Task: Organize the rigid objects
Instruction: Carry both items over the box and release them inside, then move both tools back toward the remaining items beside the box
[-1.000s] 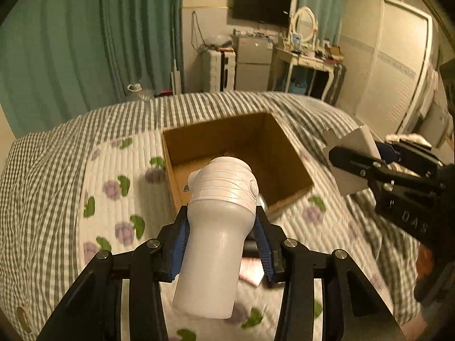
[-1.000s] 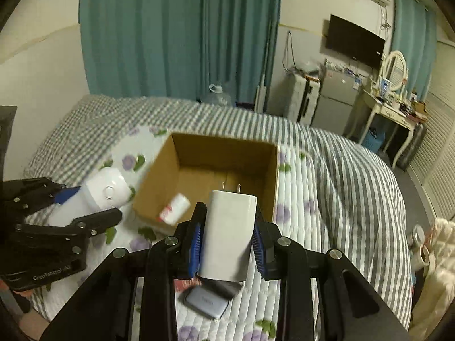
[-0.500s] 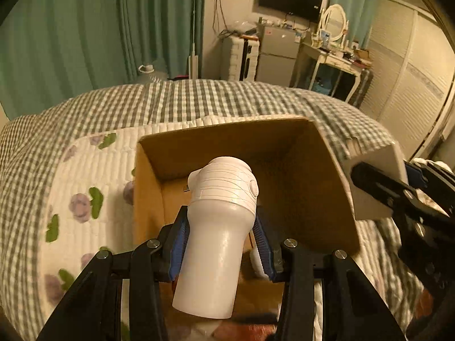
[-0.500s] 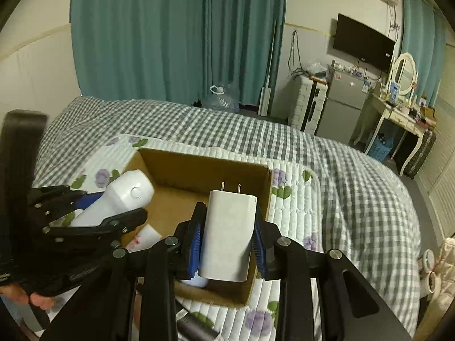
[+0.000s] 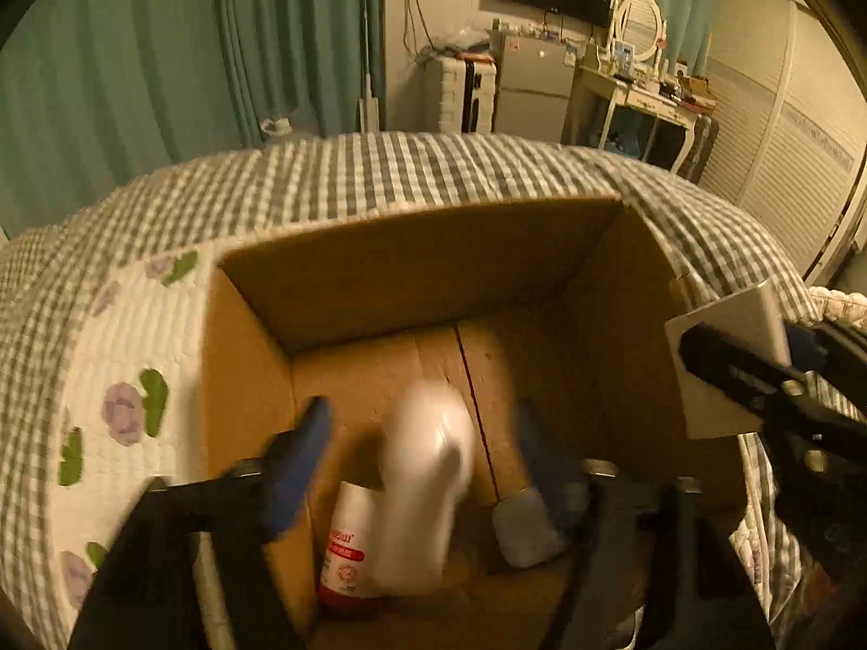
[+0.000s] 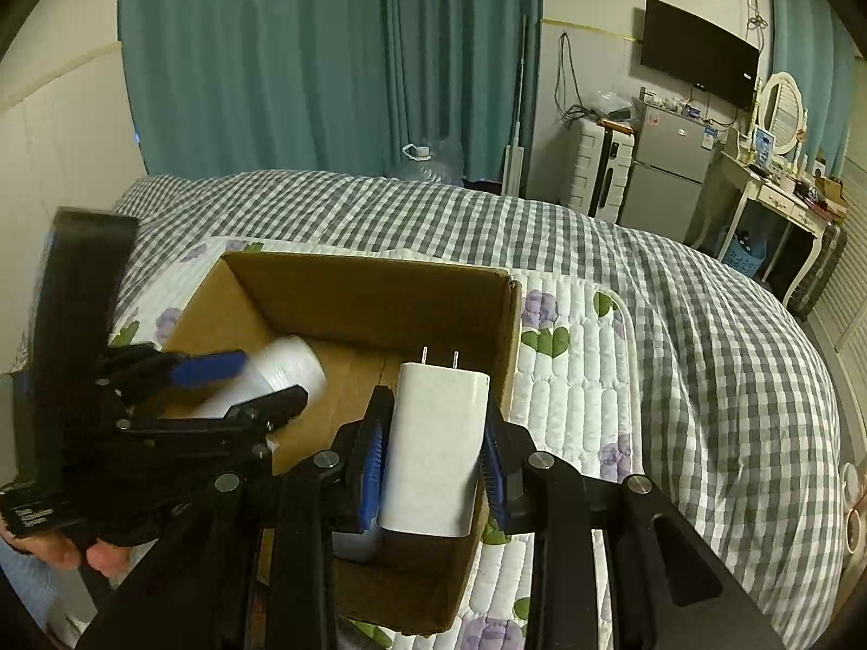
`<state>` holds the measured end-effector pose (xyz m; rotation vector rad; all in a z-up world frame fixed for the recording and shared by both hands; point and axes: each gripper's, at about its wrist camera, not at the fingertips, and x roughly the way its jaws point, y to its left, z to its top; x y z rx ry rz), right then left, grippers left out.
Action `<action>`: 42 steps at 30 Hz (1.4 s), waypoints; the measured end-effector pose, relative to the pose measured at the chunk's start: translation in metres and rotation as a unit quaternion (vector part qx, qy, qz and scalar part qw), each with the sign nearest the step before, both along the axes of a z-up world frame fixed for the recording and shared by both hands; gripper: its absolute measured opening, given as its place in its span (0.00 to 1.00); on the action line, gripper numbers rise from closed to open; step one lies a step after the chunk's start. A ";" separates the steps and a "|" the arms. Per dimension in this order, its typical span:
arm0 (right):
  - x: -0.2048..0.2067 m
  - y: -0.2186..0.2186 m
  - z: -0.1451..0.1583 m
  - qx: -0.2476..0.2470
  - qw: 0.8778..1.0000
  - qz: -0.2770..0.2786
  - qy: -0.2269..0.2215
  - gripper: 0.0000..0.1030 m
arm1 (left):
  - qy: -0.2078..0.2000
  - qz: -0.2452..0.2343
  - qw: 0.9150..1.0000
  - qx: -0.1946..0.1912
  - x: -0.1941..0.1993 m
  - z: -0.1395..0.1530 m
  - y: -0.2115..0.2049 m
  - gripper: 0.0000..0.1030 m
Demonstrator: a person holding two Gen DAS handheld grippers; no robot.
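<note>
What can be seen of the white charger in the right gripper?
The white charger is a smooth, plastic-looking rectangular block with rounded corners and two metal prongs on its top end, pointing away from the camera. It stands upright between the blue pads of the right gripper, which press its two sides. It hangs over the near right part of the open cardboard box, not yet set down. Nothing else touches it.
</note>
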<state>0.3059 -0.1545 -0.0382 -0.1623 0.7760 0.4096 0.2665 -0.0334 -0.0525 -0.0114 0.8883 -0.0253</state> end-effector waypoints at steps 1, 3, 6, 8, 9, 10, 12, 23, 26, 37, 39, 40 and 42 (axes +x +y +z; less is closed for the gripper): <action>0.000 0.000 0.000 -0.001 1.000 -0.001 0.000 0.29 | -0.006 0.001 1.000 -0.001 -0.003 0.005 0.002 0.82; -0.001 0.000 0.002 -0.007 1.000 -0.001 -0.001 0.29 | -0.005 0.005 1.000 0.000 -0.005 0.012 0.006 0.82; -0.001 0.002 0.002 -0.010 1.000 -0.004 0.000 0.29 | -0.011 0.012 1.000 -0.002 -0.013 0.021 0.015 0.82; 0.000 0.007 0.000 -0.012 1.000 -0.005 0.003 0.29 | -0.017 0.017 1.000 -0.002 -0.021 0.024 0.021 0.82; 0.001 0.009 -0.003 -0.014 1.000 -0.004 0.007 0.29 | -0.019 0.018 1.000 -0.001 -0.023 0.025 0.024 0.82; 0.002 0.013 -0.006 -0.016 1.000 -0.003 0.012 0.29 | -0.021 0.023 1.000 0.002 -0.026 0.026 0.027 0.82; 0.003 0.019 -0.013 -0.022 1.000 -0.004 0.020 0.29 | -0.024 0.029 0.999 0.004 -0.030 0.027 0.033 0.82; 0.002 0.017 -0.009 0.012 0.999 -0.031 0.021 0.50 | -0.042 0.034 0.998 0.019 -0.056 0.043 0.059 0.83; -0.009 0.012 0.007 0.001 0.999 -0.032 0.013 0.50 | -0.045 0.037 0.998 0.012 -0.072 0.053 0.060 0.87; -0.103 -0.004 0.109 -0.043 0.996 -0.070 -0.038 0.83 | -0.083 0.030 0.996 0.011 -0.157 0.133 0.055 1.00; -0.121 -0.005 0.122 -0.038 0.996 -0.081 -0.028 0.85 | -0.088 0.030 0.996 -0.001 -0.173 0.145 0.056 1.00; -0.131 -0.006 0.129 -0.031 0.996 -0.082 -0.023 0.89 | -0.087 0.031 0.996 -0.004 -0.181 0.149 0.056 1.00; -0.149 -0.007 0.137 -0.025 0.996 -0.087 -0.022 0.93 | -0.092 0.035 0.995 -0.008 -0.195 0.154 0.058 1.00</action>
